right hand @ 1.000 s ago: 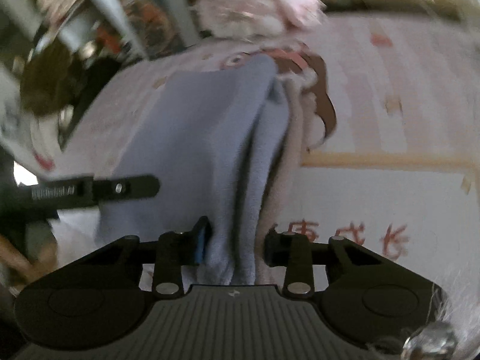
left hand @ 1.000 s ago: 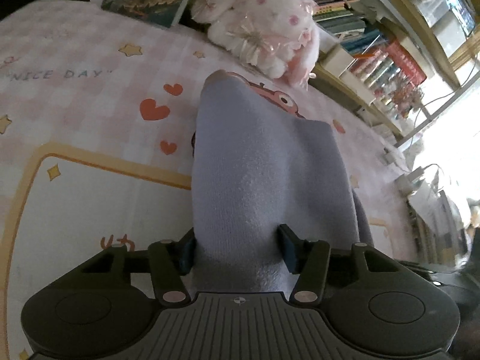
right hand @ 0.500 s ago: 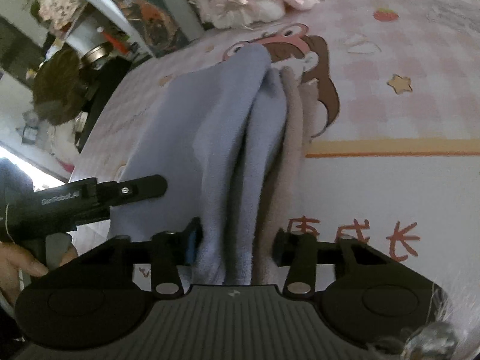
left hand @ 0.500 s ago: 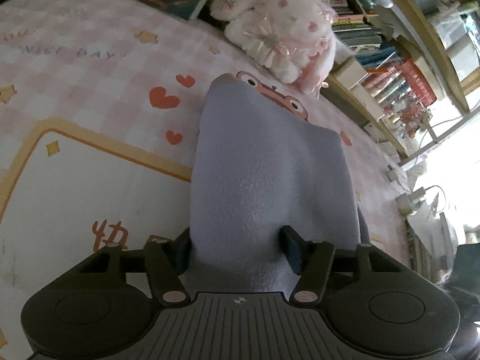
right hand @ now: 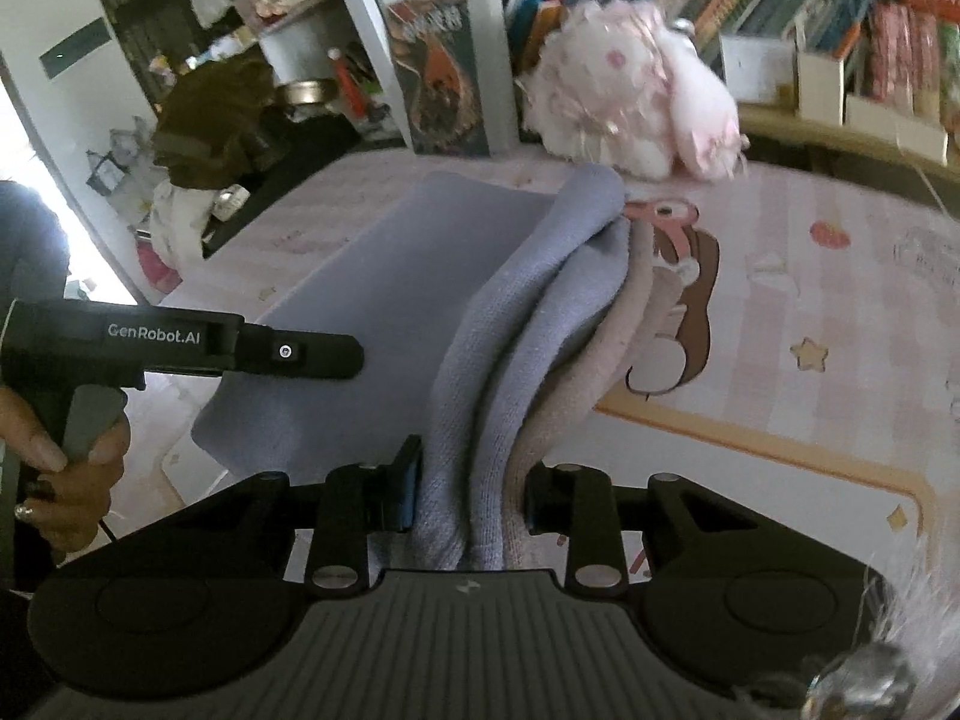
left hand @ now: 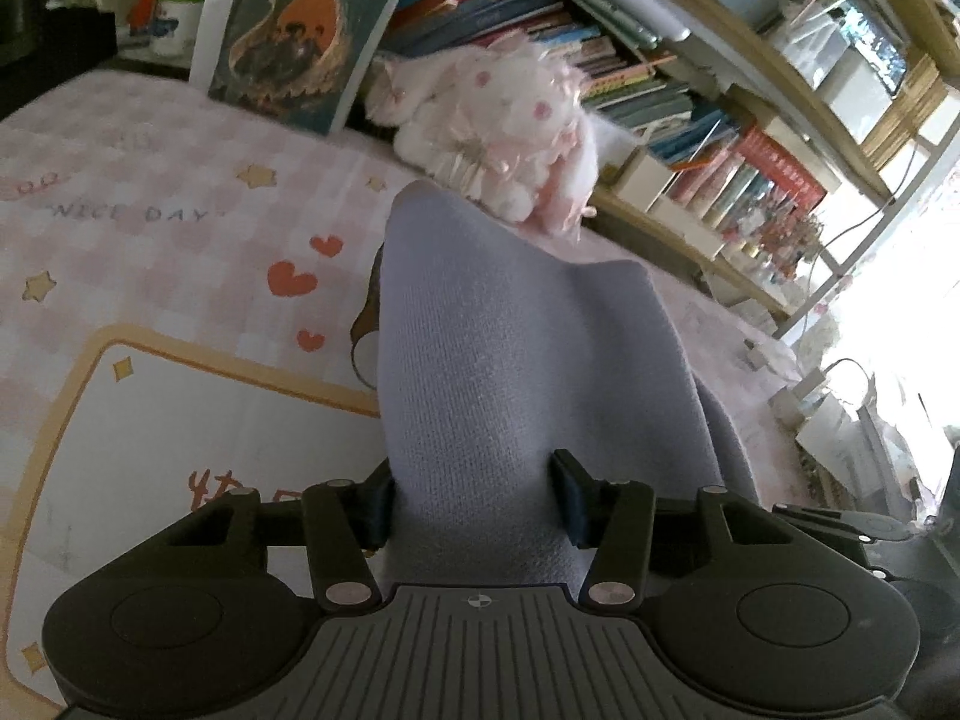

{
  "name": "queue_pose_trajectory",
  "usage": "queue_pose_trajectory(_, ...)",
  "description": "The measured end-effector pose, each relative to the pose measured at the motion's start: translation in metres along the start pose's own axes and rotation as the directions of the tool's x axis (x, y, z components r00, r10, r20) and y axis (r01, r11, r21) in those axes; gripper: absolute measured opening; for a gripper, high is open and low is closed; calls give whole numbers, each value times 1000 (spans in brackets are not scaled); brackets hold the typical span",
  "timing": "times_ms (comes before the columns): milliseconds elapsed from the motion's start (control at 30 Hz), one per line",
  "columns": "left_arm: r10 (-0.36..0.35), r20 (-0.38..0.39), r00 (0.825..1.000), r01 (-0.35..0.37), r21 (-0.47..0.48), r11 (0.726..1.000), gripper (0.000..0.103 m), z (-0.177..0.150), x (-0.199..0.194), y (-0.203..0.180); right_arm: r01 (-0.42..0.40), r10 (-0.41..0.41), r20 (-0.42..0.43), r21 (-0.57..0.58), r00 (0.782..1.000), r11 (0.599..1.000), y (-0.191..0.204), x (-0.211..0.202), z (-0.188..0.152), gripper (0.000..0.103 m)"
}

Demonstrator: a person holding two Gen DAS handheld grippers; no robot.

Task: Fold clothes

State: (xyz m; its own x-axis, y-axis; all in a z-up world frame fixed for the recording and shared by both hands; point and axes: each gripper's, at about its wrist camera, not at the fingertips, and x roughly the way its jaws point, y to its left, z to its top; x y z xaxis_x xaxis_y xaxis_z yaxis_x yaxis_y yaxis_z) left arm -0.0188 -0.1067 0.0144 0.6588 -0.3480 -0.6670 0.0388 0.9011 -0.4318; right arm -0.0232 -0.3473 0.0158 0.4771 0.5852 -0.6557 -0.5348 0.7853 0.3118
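The soft lavender-grey knitted garment [left hand: 510, 372] is gripped by both sets of jaws, left gripper [left hand: 474, 498] and right gripper [right hand: 468, 495], the right jaws having just been tightened on bunched folds. It is held above the pink patterned bed sheet [left hand: 150, 240]. Folding is judged midway; laying down remains.

Both grippers have lifted the lavender garment [left hand: 516, 372], the right gripper [right hand: 468, 492] squeezing tighter.
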Motion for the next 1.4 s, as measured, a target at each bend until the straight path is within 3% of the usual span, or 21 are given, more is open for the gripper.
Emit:
queue_pose_trajectory(333,3,33,999,-4,23,1000,51,1,-12,-10,-7,8,56,-28,998,1000,3,-17,-1,28)
queue_pose_trajectory(633,-48,20,999,47,49,998,51,7,-11,-2,39,-39,79,-8,996,999,16,-21,-3,28)
queue_pose_trajectory(1133,-200,-43,979,204,130,970,51,37,-12,64,207,-213,106,61,971,976,87,6,9,28)
queue_pose_trajectory(1400,-243,-51,969,248,140,959,51,52,-17,109,262,-269,115,69,956,963,129,34,23,28)
